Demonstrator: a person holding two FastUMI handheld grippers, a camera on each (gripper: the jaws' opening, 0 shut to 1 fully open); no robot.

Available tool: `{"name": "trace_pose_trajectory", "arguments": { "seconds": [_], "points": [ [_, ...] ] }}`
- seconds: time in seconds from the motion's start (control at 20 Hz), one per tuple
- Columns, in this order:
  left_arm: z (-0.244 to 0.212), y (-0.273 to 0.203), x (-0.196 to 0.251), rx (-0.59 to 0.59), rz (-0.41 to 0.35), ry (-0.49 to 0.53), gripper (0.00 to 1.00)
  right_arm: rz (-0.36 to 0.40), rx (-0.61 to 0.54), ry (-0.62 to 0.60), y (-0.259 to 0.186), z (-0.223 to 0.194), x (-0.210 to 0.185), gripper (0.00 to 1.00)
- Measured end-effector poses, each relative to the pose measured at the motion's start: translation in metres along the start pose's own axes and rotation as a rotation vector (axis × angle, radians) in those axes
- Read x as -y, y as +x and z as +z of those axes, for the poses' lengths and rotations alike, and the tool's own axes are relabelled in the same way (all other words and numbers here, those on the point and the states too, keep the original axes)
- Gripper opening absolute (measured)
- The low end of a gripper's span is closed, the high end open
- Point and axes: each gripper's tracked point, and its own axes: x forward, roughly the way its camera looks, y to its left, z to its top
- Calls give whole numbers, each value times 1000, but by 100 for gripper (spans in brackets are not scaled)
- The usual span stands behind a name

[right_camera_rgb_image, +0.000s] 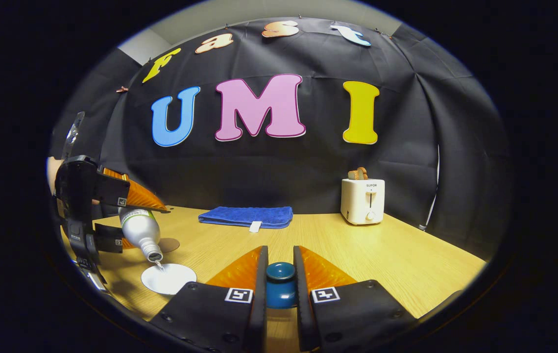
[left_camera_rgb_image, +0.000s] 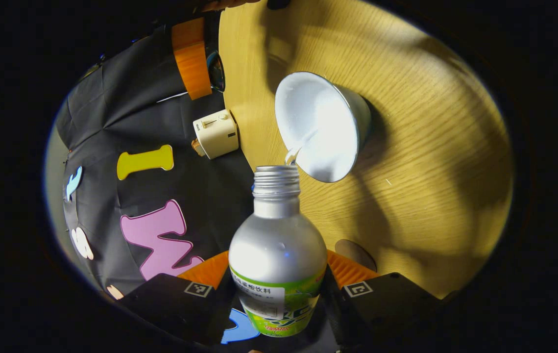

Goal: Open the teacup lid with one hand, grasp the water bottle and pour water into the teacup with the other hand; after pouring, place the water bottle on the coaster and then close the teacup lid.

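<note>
Both fingers of left gripper (left_camera_rgb_image: 279, 289) clamp water bottle (left_camera_rgb_image: 278, 245); right gripper (right_camera_rgb_image: 280, 284) pinches teacup lid (right_camera_rgb_image: 280, 284) knob.

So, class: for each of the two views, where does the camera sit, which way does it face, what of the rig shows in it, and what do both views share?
Left gripper view: rides the left gripper, tipped down over the table; its fingers clamp the water bottle pouring into the teacup.
Right gripper view: rides the right gripper, level, facing the booth wall; its fingers pinch the blue teacup lid; a towel lies ahead.
Shared: bottle, teacup, table, toaster, coaster.
</note>
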Motion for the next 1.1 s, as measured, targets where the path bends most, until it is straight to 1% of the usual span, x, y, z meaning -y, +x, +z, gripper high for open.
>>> {"name": "trace_pose_trajectory", "arguments": {
  "seconds": [0.35, 0.65, 1.1],
  "points": [
    [-3, -2, -10, -14, 6, 71, 82, 0, 0, 0, 0, 0, 0, 29],
    [-7, -5, -10, -32, -21, 118, 83, 1, 0, 0, 0, 0, 0, 29],
    [-5, -9, -15, -38, -26, 244, 83, 5, 0, 0, -1, 1, 0, 29]
  ]
}}
